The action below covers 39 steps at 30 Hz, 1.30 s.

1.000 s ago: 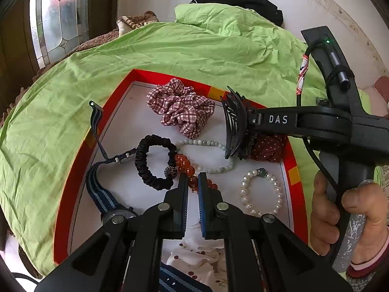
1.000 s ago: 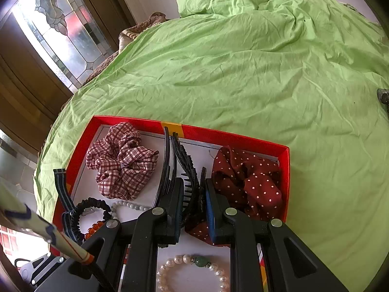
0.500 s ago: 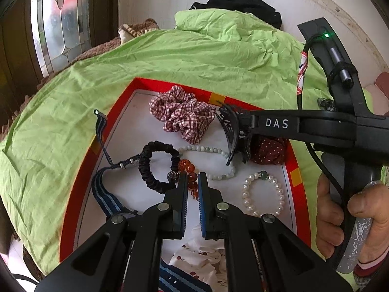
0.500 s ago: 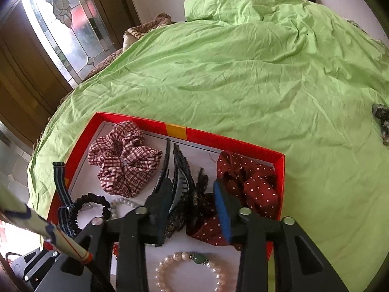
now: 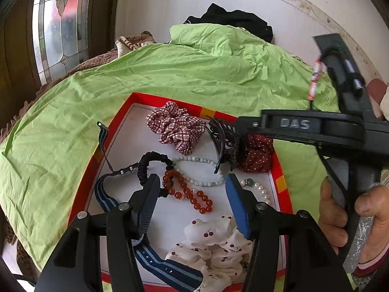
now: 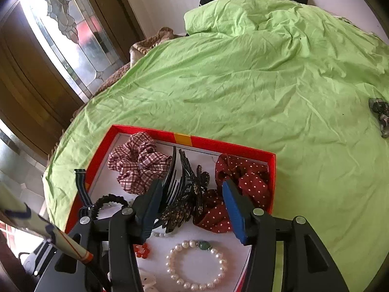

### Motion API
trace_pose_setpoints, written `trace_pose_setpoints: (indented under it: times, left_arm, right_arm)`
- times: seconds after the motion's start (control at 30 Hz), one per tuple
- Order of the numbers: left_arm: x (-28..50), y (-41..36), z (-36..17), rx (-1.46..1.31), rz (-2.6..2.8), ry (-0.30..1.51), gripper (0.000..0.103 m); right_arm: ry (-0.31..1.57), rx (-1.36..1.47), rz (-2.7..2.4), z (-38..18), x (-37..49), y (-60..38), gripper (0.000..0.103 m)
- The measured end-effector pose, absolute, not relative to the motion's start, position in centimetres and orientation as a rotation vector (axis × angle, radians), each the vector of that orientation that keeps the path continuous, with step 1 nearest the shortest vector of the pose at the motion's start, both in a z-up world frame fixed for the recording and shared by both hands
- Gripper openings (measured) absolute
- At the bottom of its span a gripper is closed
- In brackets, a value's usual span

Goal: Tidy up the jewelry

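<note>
Two grippers, mine, both opening: left gripper (image 5: pixel 192 192) over the red bead bracelet (image 5: pixel 188 192), right gripper (image 6: pixel 192 203) around the black claw clip (image 6: pixel 182 194), pads clear. Cherry scrunchie (image 5: pixel 214 250) shows whole only in the left view; pearl bracelet (image 6: pixel 197 265) is half hidden there.

Hair clip (image 6: pixel 184 194) between scrunchies (image 6: pixel 138 163) in tray (image 6: pixel 233 146)

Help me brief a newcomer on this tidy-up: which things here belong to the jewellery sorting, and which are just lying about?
Part of the job:
red cardboard tray
black toothed hair claw
white pearl bracelet
orange bead bracelet
checked red fabric scrunchie
dotted dark-red scrunchie

Lying about:
green bedsheet
black garment
stained-glass window
</note>
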State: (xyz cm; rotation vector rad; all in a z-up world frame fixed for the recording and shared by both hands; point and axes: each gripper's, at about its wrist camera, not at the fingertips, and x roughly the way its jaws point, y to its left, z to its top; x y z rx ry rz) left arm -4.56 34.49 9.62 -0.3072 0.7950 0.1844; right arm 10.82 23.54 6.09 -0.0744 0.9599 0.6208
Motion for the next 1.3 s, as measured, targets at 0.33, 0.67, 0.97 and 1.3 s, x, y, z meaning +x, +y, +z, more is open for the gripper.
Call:
trace_pose_setpoints:
  times: [0.33,0.67,0.97,1.3]
  left_arm:
    - [-5.8,34.6,9.9,-0.266,0.294,0.766,0.058]
    - [-7.9,31.9,12.0,-0.091,0.454,0.562,0.091]
    - [-11.9,29.6,14.2,-0.060,0.571,0.332,0.103]
    - [-15.0,27.7,13.0,-0.101,0.545,0.409,0.103]
  right_arm:
    - [0.886,-0.058,0.568,7.3,7.2,18.9,0.065]
    - [0.868,-0.023,0.524,6.2,2.4,13.1,0.068]
    - [0.807,-0.092,0.506,5.4,-2.9,10.2,0.071]
    - [0.710,-0.153,0.492,5.0,-8.4,9.0,0.076]
